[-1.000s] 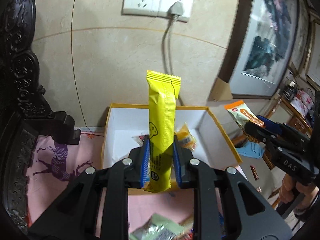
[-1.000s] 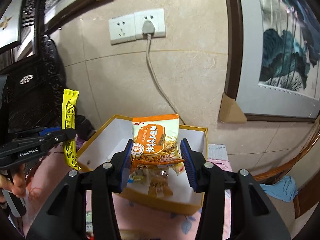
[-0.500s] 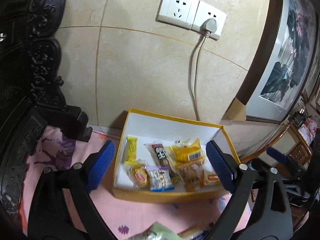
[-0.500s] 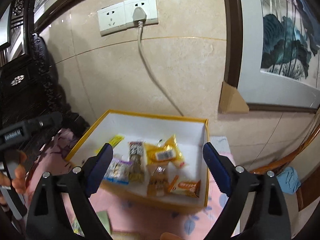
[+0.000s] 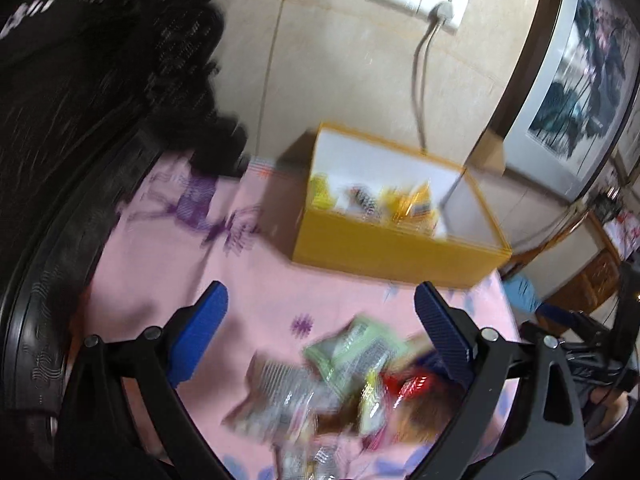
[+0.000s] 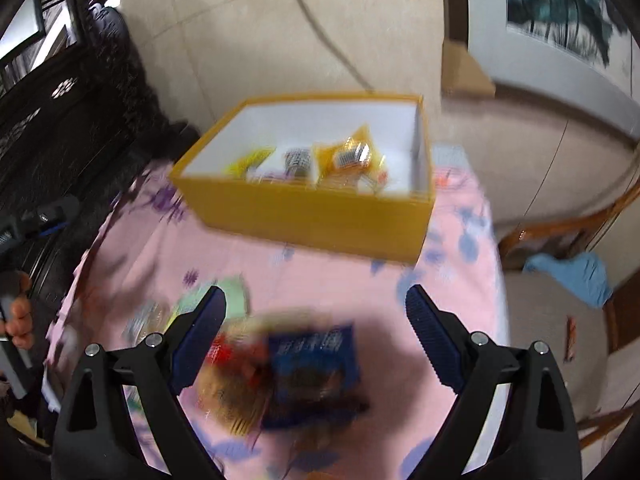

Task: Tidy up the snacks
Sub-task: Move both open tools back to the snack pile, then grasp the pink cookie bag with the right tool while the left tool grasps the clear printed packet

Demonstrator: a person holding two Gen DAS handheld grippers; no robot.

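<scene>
Both grippers tilt downward over loose snack packets (image 5: 340, 376) on the pink tablecloth (image 6: 328, 280). The left gripper (image 5: 320, 320) and right gripper (image 6: 316, 316) gape wide, jaws just opened, empty. Bare cloth separates them from the yellow box (image 6: 312, 216) holding snacks by the wall.

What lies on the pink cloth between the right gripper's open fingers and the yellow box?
In the right wrist view, only bare pink cloth lies between the right gripper and the yellow box; the blue packet sits nearer, between the fingers.
</scene>
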